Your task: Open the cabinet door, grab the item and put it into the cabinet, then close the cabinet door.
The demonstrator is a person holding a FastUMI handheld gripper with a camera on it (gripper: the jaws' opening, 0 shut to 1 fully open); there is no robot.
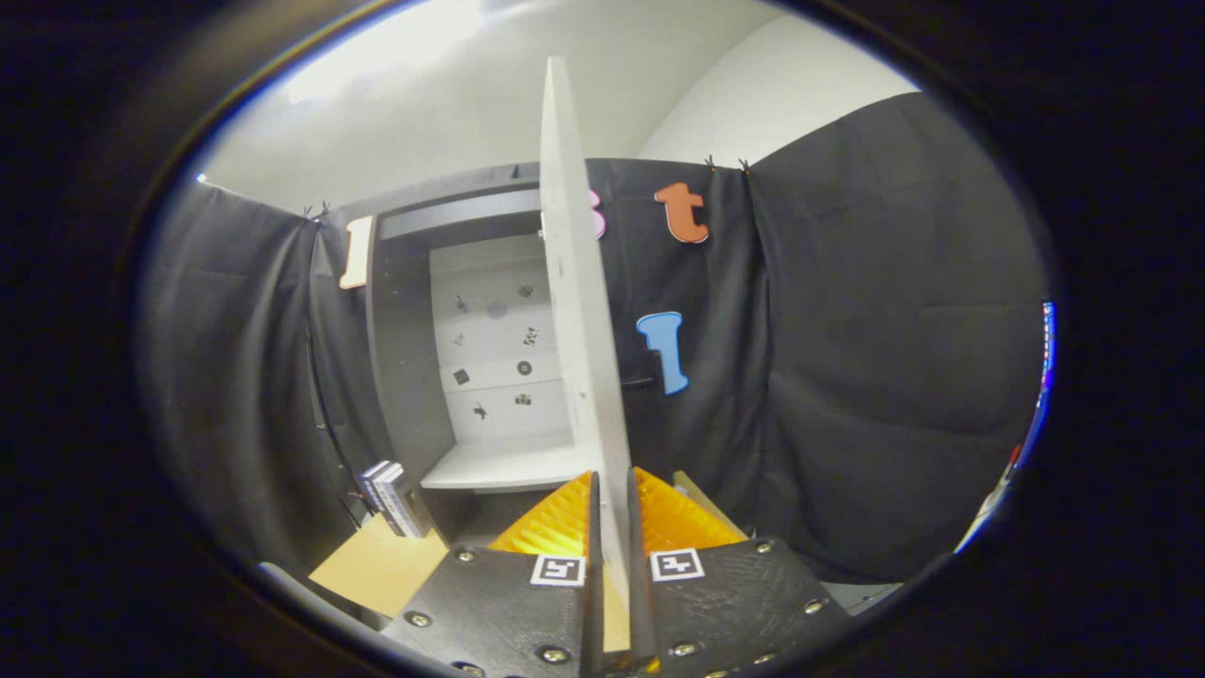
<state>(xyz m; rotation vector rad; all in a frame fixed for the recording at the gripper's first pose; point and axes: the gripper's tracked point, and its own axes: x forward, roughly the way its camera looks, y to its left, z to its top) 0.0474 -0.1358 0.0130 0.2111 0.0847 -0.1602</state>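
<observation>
A tan board (377, 565) is seen low in the scene. Two books (393, 499) are stood upright at the board's far edge, touching it. Black cloth (875, 358) is hung behind the board.

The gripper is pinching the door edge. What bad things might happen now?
1. The hand-held gripper pinches only the thin edge of the cabinet door; the door might slip out from between the fingers.
2. The door stands edge-on, about half open, partly blocking the cabinet shelf. Stopping here could leave too little room to put the item in.
3. The small book-like item stands on a cardboard piece close to the cabinet; a wide swing of the hand-held gripper might knock it.
</observation>
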